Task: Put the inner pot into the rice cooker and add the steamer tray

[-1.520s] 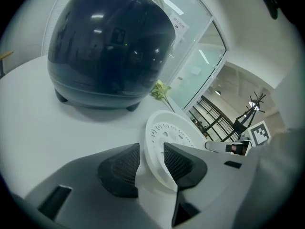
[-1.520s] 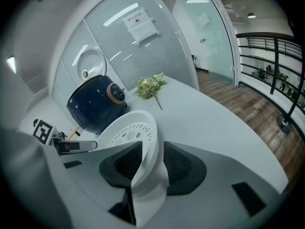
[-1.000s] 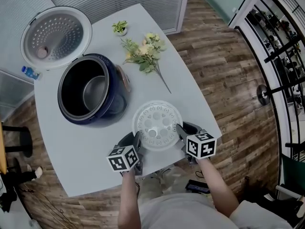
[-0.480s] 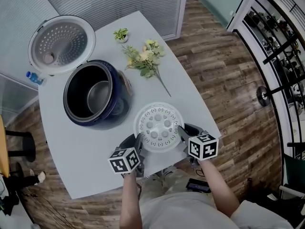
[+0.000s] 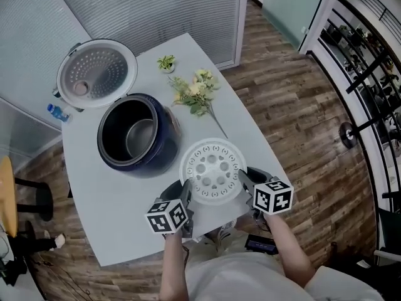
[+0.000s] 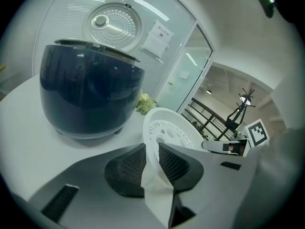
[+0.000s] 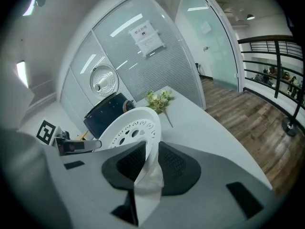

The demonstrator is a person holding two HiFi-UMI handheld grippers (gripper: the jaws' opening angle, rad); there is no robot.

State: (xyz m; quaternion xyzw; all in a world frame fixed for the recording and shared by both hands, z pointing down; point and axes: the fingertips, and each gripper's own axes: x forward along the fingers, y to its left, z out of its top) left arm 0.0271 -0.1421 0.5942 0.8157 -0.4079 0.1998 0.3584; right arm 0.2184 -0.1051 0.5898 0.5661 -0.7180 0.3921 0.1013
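Clamping the white steamer tray (image 5: 212, 171) by opposite sides of its rim, with the left gripper (image 5: 186, 193) and the right gripper (image 5: 243, 179) each pinched tight on the thin edge. Held roughly flat over the near end of the table (image 5: 100, 218). Faced the open rice cooker (image 5: 164, 150) ahead and to the left, nearer the left gripper and apart from the tray, with the inner pot (image 5: 141, 137) already seated inside. Called, seemingly, for a level carry forward and leftward over the pot's mouth.
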